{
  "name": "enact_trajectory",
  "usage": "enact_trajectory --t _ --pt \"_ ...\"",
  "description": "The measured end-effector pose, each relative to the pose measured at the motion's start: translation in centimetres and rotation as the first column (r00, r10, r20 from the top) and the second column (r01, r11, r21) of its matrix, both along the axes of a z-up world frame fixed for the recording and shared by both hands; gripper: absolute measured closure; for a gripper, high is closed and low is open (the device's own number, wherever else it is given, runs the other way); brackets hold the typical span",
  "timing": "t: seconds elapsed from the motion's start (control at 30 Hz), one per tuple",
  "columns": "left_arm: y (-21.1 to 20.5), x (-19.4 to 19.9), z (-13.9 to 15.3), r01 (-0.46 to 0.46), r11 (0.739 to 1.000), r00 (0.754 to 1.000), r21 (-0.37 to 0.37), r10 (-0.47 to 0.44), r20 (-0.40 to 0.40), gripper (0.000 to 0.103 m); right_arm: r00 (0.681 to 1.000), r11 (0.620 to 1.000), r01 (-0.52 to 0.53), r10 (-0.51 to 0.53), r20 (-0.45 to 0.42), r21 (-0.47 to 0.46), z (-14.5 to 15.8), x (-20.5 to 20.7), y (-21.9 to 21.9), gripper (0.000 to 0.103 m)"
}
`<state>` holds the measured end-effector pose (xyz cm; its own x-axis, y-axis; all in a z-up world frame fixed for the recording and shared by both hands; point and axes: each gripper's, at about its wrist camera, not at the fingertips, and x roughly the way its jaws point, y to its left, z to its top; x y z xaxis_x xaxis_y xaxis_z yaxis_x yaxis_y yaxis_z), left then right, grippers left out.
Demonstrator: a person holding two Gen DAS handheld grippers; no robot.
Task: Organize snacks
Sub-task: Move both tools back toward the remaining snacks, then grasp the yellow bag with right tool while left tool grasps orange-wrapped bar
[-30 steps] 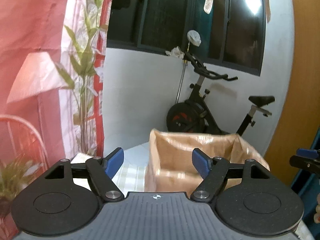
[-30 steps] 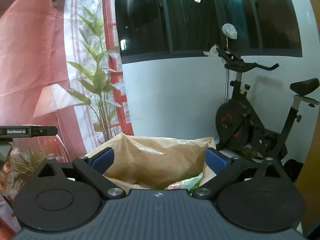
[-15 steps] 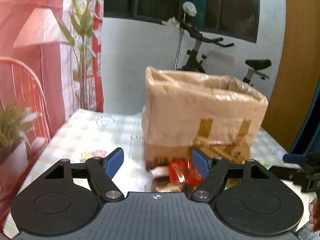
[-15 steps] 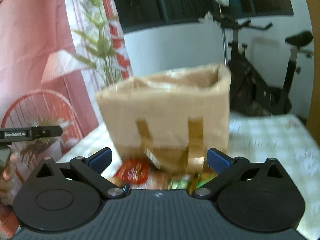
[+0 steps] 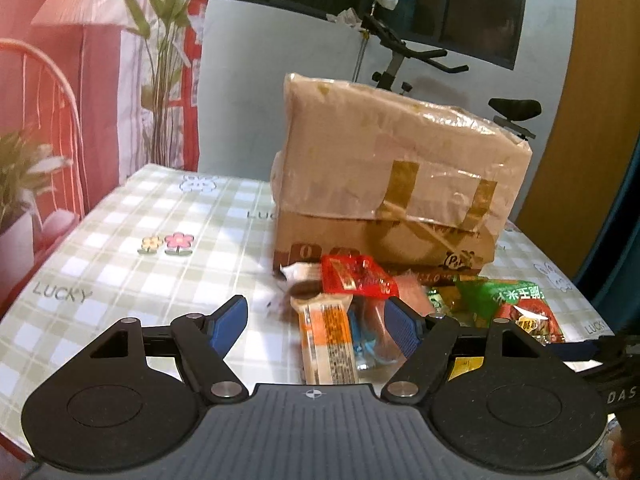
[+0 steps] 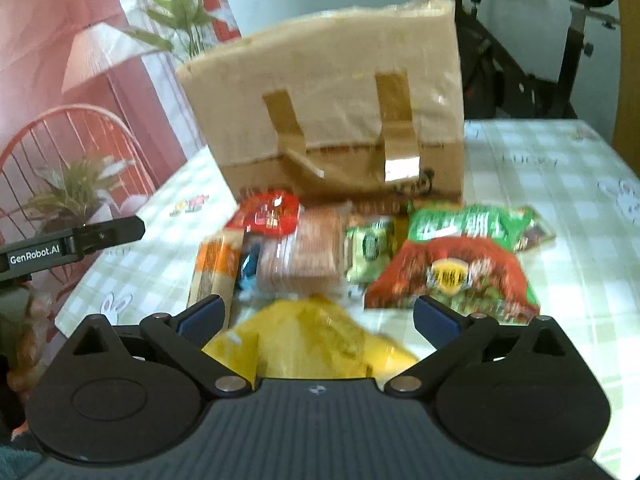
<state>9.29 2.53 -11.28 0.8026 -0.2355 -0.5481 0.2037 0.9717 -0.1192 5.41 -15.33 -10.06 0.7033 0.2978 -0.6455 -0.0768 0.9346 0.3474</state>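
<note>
Brown cardboard box (image 5: 396, 184), taped and wrapped in clear film, stands on the checked tablecloth (image 5: 132, 240). Snack packs lie in a loose pile just in front of the box: red pack (image 5: 356, 278) nearest the box, orange-and-white bar (image 5: 328, 340) in front of it, a blue-printed clear wrapper (image 5: 366, 348) beside the bar. Green-and-red bag (image 6: 460, 264) is on the right of the pile, small green pack (image 6: 370, 246) and a pack of brown crackers (image 6: 300, 256) between it and the bar. Yellow bag (image 6: 308, 340) lies closest to the right gripper.

Left gripper (image 5: 316, 320) hangs over the bar, jaws wide apart, nothing gripped; the pads touch no pack. Right gripper (image 6: 318, 320) is above the yellow bag, jaws spread wide, also holding nothing. Right view is motion-blurred, so pack print is unreadable.

Behind the table: exercise bike (image 5: 404, 60), red chair (image 6: 76, 136), potted plant (image 6: 76, 192), pink curtain (image 5: 60, 80).
</note>
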Motion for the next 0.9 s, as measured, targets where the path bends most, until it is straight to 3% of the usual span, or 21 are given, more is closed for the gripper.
enact_trajectory --t 0.13,0.47,0.6,0.7,0.9 --pt "0.1 -0.3 -0.7 0.000 1.000 1.000 0.004 0.000 -0.001 0.026 0.999 1.000 -0.002 0.002 -0.047 -0.009 -1.1 0.0 0.4 0.001" --pt "-0.1 -0.3 -2.0 0.013 1.000 1.000 0.009 -0.013 -0.020 0.026 0.987 0.998 0.011 0.001 -0.158 0.070 -4.2 0.5 0.8 0.001" --pt "0.0 -0.1 -2.6 0.010 1.000 0.999 0.002 -0.010 -0.037 0.026 0.990 0.994 0.021 -0.006 -0.141 0.104 -4.6 0.6 0.5 0.001" --pt "0.1 0.0 -3.0 0.013 1.000 0.999 -0.004 -0.013 -0.046 0.026 0.996 0.994 -0.002 0.011 -0.086 0.105 -4.3 0.3 0.6 0.008" --pt "-0.3 0.0 -3.6 0.026 1.000 0.998 0.012 -0.025 -0.049 0.026 1.000 0.994 -0.021 0.022 -0.004 0.109 -3.5 0.0 0.8 0.008"
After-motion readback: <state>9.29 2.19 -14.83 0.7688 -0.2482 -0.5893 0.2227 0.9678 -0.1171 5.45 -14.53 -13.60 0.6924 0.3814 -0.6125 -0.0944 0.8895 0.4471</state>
